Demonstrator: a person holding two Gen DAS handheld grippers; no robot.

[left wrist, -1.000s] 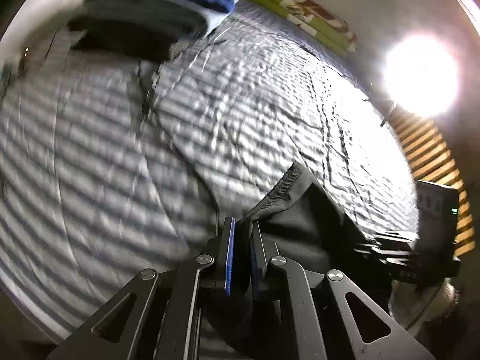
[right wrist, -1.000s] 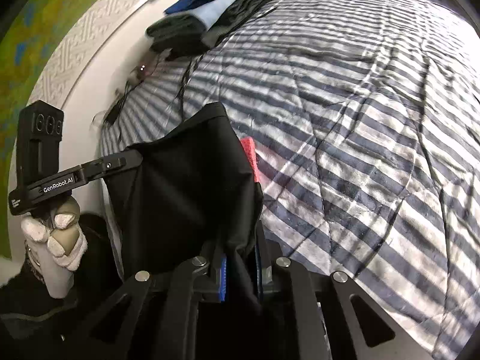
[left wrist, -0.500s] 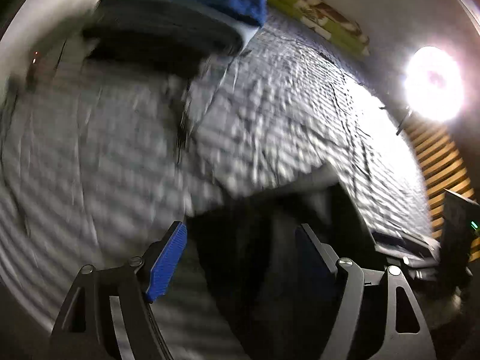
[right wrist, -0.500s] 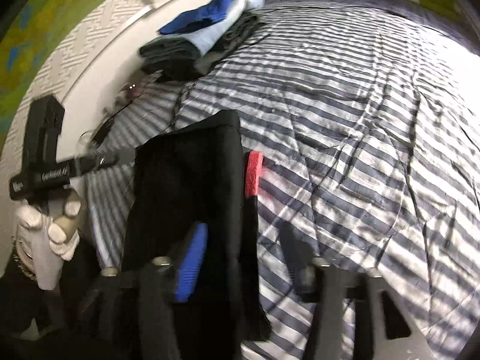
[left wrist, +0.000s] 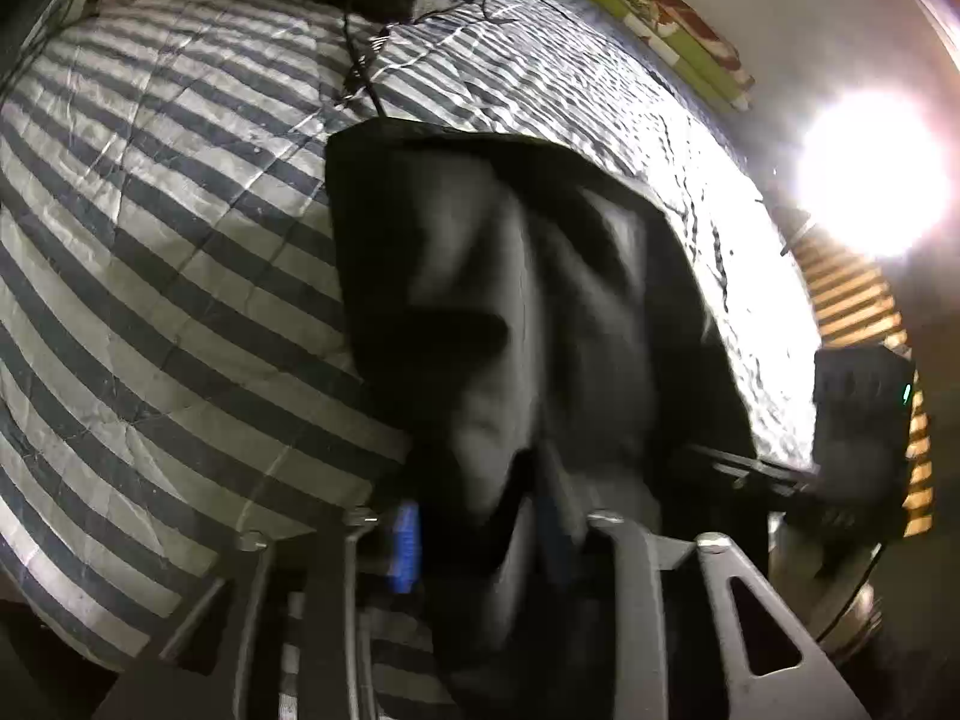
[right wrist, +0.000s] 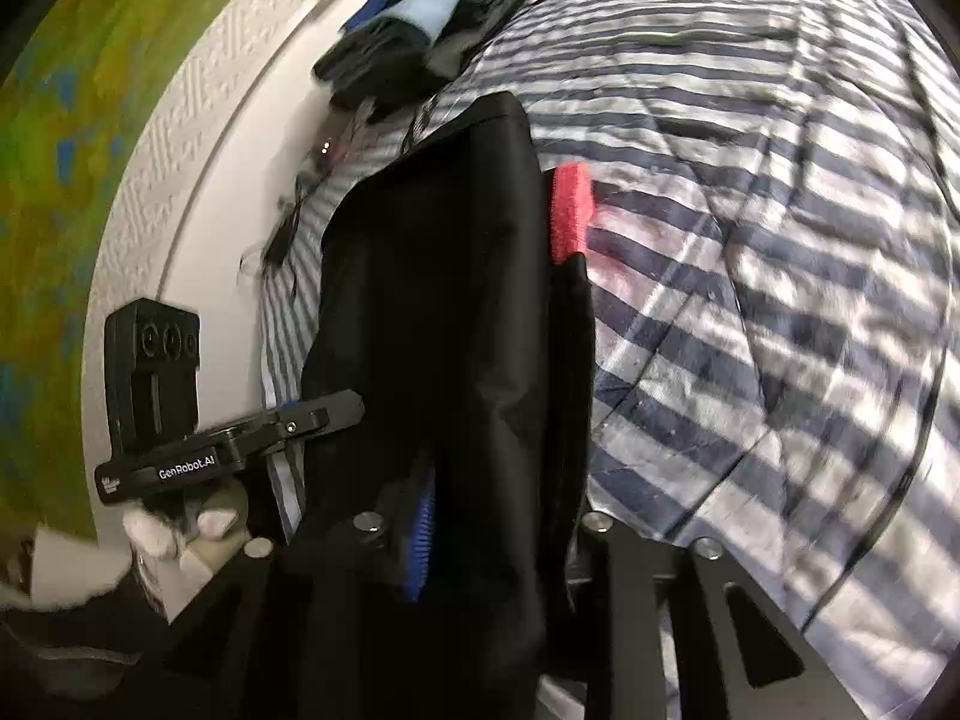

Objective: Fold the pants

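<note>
Left wrist view: left gripper [left wrist: 474, 546] stands half-wide around the black cloth pants [left wrist: 510, 300]; right gripper [right wrist: 498, 540] too — unpinched fabric may slip off the striped bedcover [left wrist: 150, 240].

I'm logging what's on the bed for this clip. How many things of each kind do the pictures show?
Black pants, between both grippers' fingers: 1
Piles of folded clothes by the headboard: 1
Striped bedspread: 1
Green patterned bedding along the wall: 1
Grippers: 2, left, right
Total: 6
</note>
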